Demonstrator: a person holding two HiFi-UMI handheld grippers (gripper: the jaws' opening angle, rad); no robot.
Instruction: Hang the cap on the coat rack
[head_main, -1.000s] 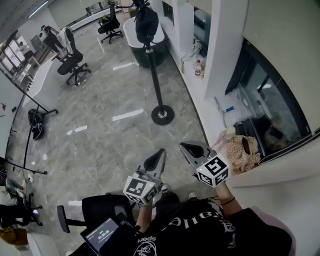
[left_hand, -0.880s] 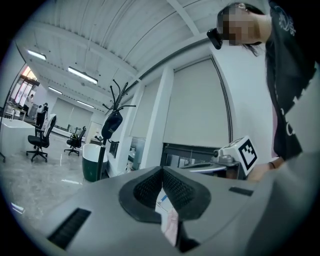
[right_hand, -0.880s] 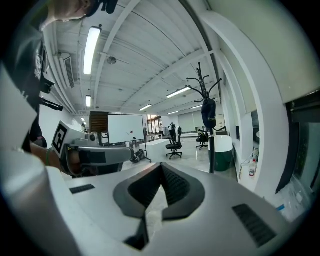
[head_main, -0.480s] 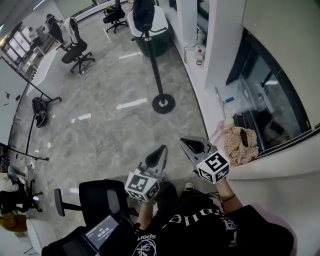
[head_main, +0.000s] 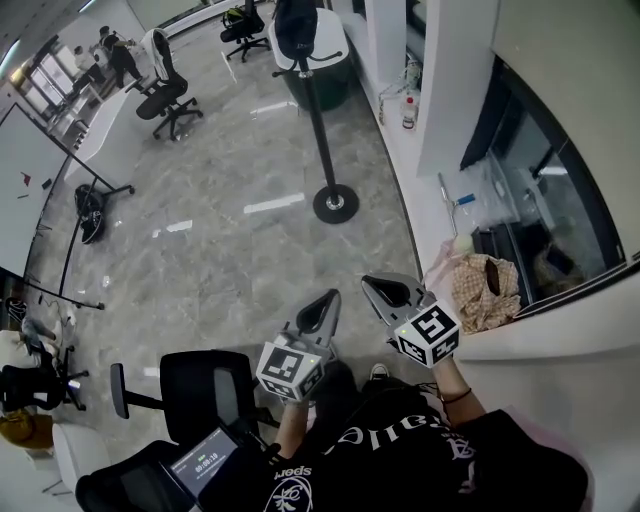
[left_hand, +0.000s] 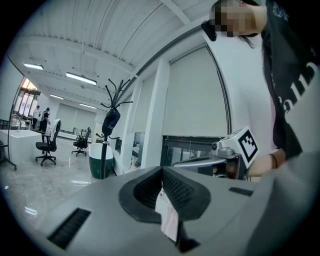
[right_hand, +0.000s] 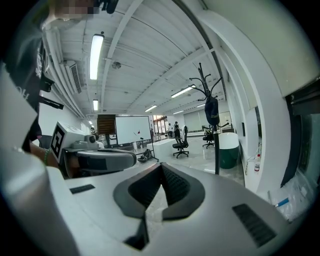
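Observation:
A dark cap (head_main: 296, 22) hangs at the top of the black coat rack (head_main: 318, 120), whose round base (head_main: 335, 203) stands on the marble floor ahead. Both grippers are held low near the person's body, well short of the rack and apart from the cap. My left gripper (head_main: 322, 305) is shut, with only a small white slip showing at the seam of its jaws. My right gripper (head_main: 383, 293) is shut and holds nothing. The cap (left_hand: 110, 121) on the rack (left_hand: 104, 155) shows far off in the left gripper view. The right gripper view also shows the cap (right_hand: 212, 111).
A white and green round tub (head_main: 322, 70) stands behind the rack. On the right, a white window ledge (head_main: 420, 190) carries a bottle (head_main: 408, 110) and a checked cloth bag (head_main: 482, 290). Office chairs (head_main: 168, 85) and people stand far left. A black chair (head_main: 200, 390) and a tablet (head_main: 200, 462) sit beside the person.
The head view has shifted, so the rack and its base sit slightly lower and further right in the picture. Both grippers stay shut and in about the same place.

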